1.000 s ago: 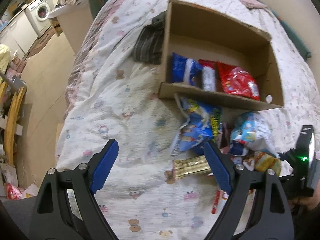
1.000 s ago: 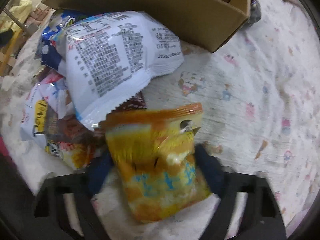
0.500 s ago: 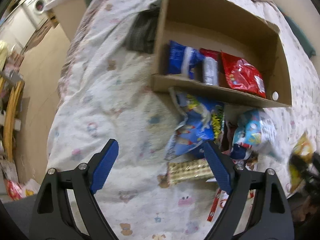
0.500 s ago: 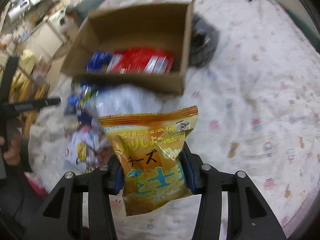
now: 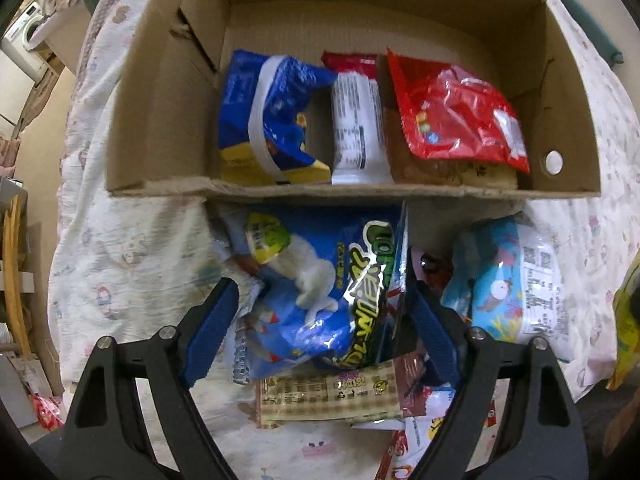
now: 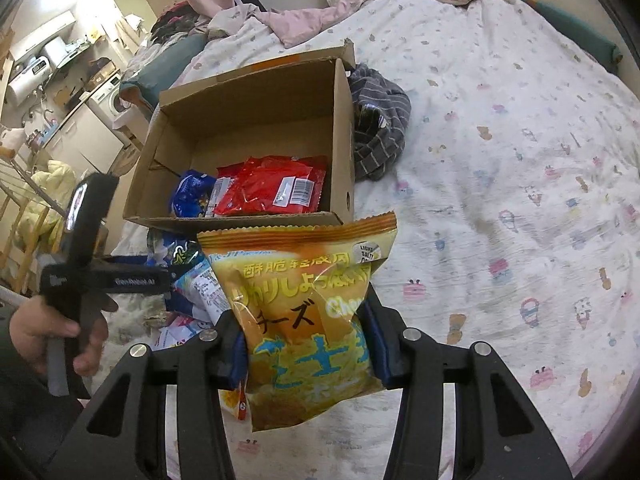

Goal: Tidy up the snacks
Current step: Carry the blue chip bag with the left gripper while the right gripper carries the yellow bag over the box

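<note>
The orange snack bag (image 6: 308,312) is clamped in the right hand-held gripper (image 6: 306,346), lifted at 6 o'clock of the cardboard box (image 6: 340,128), which holds three packs. The left hand-held gripper (image 5: 324,328) hangs spread around the blue bag (image 5: 316,284), seemingly not pinching it. Several snacks remain on the bed (image 6: 500,200).

Box on bed, snack pile in front of it.
L fingers (image 5: 216,328) straddle the top bag of pile (image 5: 320,300); cardboard box (image 5: 168,80) just beyond fingertips w/ 3 packs in a row inside. Chip bag (image 6: 308,320) btwn R fingers (image 6: 380,344), box beyond, striped cloth (image 6: 380,128) right of box.
</note>
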`<state>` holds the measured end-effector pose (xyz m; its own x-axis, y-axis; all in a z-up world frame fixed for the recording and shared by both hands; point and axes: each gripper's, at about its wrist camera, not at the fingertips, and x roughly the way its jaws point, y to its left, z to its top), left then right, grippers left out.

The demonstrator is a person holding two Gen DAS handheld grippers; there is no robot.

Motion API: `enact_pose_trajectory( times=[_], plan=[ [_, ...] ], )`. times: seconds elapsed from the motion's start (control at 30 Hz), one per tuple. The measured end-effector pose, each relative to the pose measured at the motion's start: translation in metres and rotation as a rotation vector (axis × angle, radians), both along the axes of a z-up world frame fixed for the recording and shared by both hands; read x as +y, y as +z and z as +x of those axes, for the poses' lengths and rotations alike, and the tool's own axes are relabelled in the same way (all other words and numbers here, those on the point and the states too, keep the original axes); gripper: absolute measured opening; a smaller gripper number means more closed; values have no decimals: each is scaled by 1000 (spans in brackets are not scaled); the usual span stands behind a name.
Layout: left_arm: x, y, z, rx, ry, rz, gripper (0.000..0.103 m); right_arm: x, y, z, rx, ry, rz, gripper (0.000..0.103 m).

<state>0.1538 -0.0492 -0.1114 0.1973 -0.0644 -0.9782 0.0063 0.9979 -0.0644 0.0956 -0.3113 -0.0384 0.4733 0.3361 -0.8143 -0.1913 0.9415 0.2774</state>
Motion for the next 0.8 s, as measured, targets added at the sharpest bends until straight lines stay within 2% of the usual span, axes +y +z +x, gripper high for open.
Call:
enact_pose_trajectory(
  times=[0.03,0.07,0.13,0.17,0.3,0.67,0.8],
  plan=[
    [1,-2,0,4,4,0,82,1,-1,0,3,1,2,49],
    [2,-4,-1,8,12,-4,75,3,-1,2,5,3,2,49],
    [4,-5,-3,8,14,-19,68,5,-1,3,5,9,2,49],
    [4,-4,-4,6,9,-30,59,6,-2,4,6,13,4,49],
    [10,7,-23,-25,-5,-37,56,10,0,3,0,21,8,49],
    [54,51,-79,-83,69,-58,56,19,9,-6,-25,41,23,49],
    [53,63,-81,-114,79,-66,56,25,14,-10,-40,59,33,49]
  ],
)
